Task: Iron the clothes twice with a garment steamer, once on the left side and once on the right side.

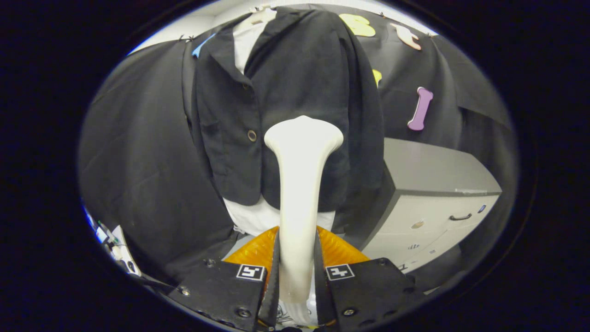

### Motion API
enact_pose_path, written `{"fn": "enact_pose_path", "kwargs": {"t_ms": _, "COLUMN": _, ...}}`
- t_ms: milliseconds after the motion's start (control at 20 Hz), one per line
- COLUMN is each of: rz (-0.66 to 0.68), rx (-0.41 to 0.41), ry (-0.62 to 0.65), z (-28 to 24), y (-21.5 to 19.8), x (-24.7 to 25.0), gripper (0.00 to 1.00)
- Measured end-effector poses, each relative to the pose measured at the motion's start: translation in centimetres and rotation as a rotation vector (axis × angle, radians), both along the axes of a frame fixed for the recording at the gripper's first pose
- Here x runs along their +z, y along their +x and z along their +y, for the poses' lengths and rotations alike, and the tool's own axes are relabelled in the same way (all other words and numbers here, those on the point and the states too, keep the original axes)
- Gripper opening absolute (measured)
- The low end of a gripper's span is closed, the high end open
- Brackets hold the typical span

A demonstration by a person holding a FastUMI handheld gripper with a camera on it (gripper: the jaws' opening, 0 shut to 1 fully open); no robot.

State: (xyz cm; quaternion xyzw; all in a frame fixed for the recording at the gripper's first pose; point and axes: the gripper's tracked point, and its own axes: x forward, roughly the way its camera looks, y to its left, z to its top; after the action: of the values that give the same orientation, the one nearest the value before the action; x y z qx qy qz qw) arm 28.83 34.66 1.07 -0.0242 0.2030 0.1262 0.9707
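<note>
Gripper (pixel 297 258) clamped on white garment steamer (pixel 300 184), head against black jacket (pixel 286 106); no readable writing.

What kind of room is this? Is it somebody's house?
Probably not a house, more likely a test booth. Black cloth covers the walls, a dark jacket hangs against it, and a grey drawer cabinet stands beside it. The gripper is shut on a white garment steamer.

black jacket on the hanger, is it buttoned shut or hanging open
Buttoned shut, at least at the middle: the black jacket has its front panels overlapping over the white shirt, just beyond the white steamer that the gripper clamps.
</note>
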Motion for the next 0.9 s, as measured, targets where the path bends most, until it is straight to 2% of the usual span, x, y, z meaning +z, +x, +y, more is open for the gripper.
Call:
{"fn": "enact_pose_path", "kwargs": {"t_ms": 200, "rz": -0.109, "rx": 0.019, "ry": 0.024, "z": 2.5, "y": -1.7, "x": 6.6, "gripper": 0.35}}
{"fn": "enact_pose_path", "kwargs": {"t_ms": 450, "rz": -0.236, "rx": 0.089, "ry": 0.056, "z": 7.6, "y": -3.2, "x": 14.3, "gripper": 0.35}}
{"fn": "enact_pose_path", "kwargs": {"t_ms": 900, "rz": -0.381, "rx": 0.222, "ry": 0.076, "z": 17.5, "y": -3.3, "x": 23.3, "gripper": 0.35}}
